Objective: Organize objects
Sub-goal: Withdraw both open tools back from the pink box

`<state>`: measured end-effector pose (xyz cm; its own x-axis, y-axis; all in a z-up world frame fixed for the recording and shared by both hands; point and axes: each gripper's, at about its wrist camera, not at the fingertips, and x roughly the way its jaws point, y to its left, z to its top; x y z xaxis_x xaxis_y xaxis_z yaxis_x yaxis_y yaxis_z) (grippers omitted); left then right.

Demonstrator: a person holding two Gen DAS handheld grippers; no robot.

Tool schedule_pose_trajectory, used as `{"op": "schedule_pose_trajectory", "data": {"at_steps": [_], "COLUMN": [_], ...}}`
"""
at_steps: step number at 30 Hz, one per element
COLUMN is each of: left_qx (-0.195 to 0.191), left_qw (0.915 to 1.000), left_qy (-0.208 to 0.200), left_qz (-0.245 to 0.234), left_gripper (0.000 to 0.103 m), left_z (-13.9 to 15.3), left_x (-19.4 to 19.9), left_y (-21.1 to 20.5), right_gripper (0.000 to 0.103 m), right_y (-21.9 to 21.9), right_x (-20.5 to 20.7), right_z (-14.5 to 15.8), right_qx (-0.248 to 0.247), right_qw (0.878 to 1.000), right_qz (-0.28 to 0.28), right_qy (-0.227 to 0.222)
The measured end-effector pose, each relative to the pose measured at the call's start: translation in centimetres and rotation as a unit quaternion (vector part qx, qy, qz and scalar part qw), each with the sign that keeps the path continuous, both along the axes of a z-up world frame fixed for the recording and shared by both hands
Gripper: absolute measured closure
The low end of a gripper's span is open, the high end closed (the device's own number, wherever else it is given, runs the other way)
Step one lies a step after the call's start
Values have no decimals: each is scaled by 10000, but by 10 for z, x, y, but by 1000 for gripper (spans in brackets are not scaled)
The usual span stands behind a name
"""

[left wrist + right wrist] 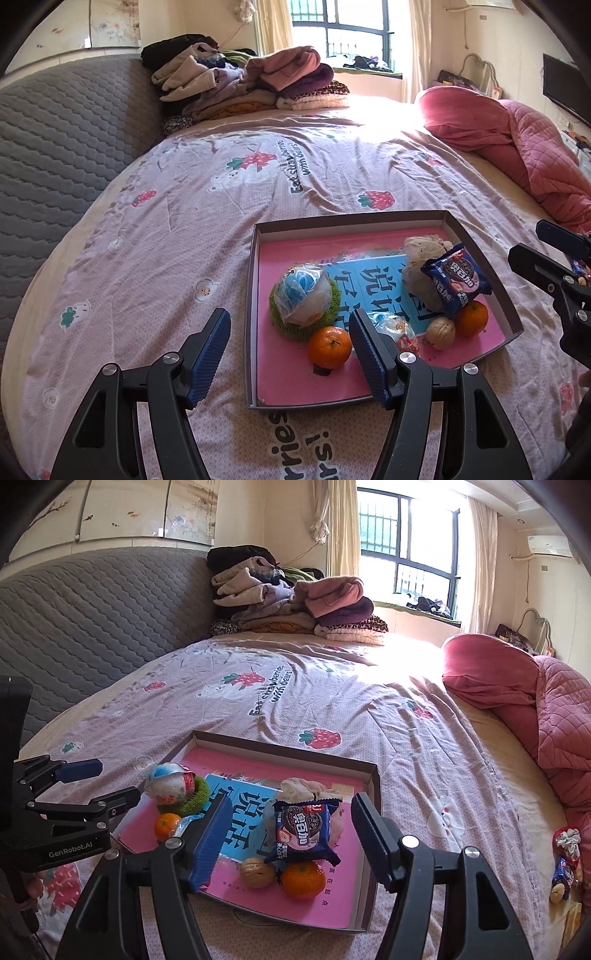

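A shallow cardboard box point(252, 295) point(373, 812) with a pink book as its floor lies on the bed. In it are a green knitted ring under a bagged blue-and-white item point(304, 299) point(170, 784), two oranges point(330, 347) point(303, 881), a walnut point(440, 333) point(257, 875), a blue cookie packet point(458, 282) point(304, 830) and a white crumpled bag point(419, 258). My left gripper point(290, 350) is open and empty over the box's near left edge. My right gripper point(291, 843) is open and empty, its fingers either side of the cookie packet.
The bed has a pink strawberry-print sheet point(184, 221). A pile of folded clothes point(251, 85) sits at the far end by the grey headboard point(55, 147). A pink quilt point(535, 701) lies at right. Small wrapped snacks point(565, 864) lie on the bed's right edge.
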<state>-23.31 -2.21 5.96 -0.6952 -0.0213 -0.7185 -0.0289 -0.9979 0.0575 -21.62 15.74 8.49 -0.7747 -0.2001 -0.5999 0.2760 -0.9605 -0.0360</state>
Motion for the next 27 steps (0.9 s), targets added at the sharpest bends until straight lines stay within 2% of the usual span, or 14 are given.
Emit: {"op": "schedule_pose_trajectory", "data": {"at_steps": [4, 8, 14, 27], "left_qx": [48, -83, 56, 166], "left_qw": [9999, 9995, 9994, 9985], "left_qy": [106, 270, 315, 475], "left_qz": [76, 162, 144, 204], "left_gripper": [35, 35, 35, 35], "left_z": [12, 20, 28, 39], "left_x": [12, 28, 43, 77], "left_y": [-4, -4, -5, -10], "right_gripper": [37, 37, 37, 36], "right_y": [0, 0, 3, 2], "right_x": [12, 22, 40, 71], "right_z": [10, 19, 32, 39], "right_qx": [-33, -127, -235, -340], "right_qw": [9999, 9996, 9988, 9979], "right_qz": [-7, 0, -20, 22], "right_qy": [146, 248, 432, 555]}}
